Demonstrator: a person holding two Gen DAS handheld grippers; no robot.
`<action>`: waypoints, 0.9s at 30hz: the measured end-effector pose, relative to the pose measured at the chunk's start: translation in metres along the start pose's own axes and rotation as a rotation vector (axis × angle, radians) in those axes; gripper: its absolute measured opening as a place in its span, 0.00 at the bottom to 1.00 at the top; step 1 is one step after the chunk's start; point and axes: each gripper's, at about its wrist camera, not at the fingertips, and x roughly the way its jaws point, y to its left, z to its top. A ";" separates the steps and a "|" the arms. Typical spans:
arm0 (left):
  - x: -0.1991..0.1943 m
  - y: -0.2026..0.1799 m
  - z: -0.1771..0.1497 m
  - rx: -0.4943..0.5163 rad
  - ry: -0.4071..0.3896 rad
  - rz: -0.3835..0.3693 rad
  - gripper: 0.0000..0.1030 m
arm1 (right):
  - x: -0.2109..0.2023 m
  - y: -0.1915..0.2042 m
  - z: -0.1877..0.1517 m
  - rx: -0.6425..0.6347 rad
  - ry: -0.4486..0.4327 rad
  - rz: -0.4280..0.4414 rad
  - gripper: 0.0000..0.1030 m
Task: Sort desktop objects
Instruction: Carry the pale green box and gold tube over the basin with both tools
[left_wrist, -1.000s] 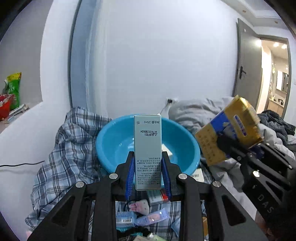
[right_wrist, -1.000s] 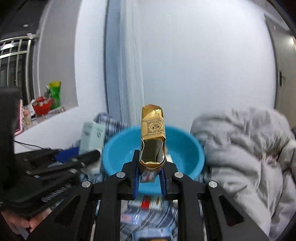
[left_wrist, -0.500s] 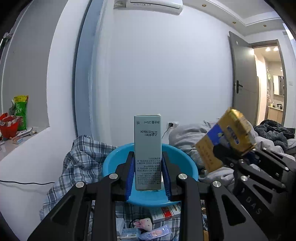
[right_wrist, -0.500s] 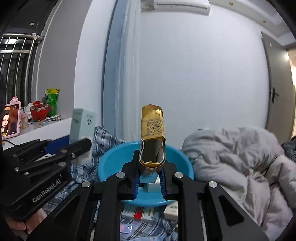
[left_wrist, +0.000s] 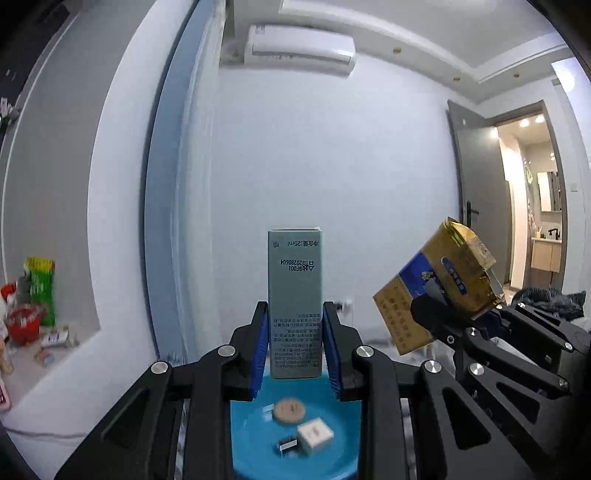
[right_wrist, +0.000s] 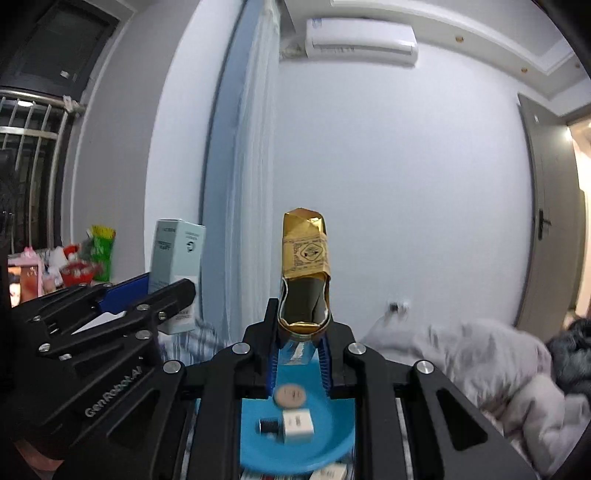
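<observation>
Step in hand: transport. Both items are lifted and carried above the blue basin (left_wrist: 295, 454), which already contains a round disc (left_wrist: 289, 409), a white cube (left_wrist: 315, 437) and a small dark part (right_wrist: 268, 425).

Left tongs (left_wrist: 294, 350): pinching the grey-green carton (left_wrist: 294, 302) at its lower half; the carton stands upright between the blue pads. The tongs point roughly level.

Right tongs (right_wrist: 298, 354): pressed tight on the gold cigarette pack (right_wrist: 304, 269), gripped at its opened lower end; the pack rises upright. The tongs point roughly level, just beside the left pair.

Next move, as judged: lower each item toward the basin, tilt the tongs downward, then spread them over bare basin floor. Release one item at a time to avoid collision between the two pairs.
</observation>
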 end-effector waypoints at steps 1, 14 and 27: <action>-0.001 -0.001 0.002 0.003 -0.017 0.007 0.29 | -0.002 -0.001 0.004 -0.001 -0.031 0.007 0.17; 0.014 0.020 -0.039 -0.072 0.062 -0.020 0.28 | 0.006 -0.018 -0.038 0.084 -0.034 -0.005 0.17; 0.031 0.009 -0.075 0.010 0.096 -0.034 0.29 | 0.028 -0.011 -0.063 0.050 0.046 -0.002 0.17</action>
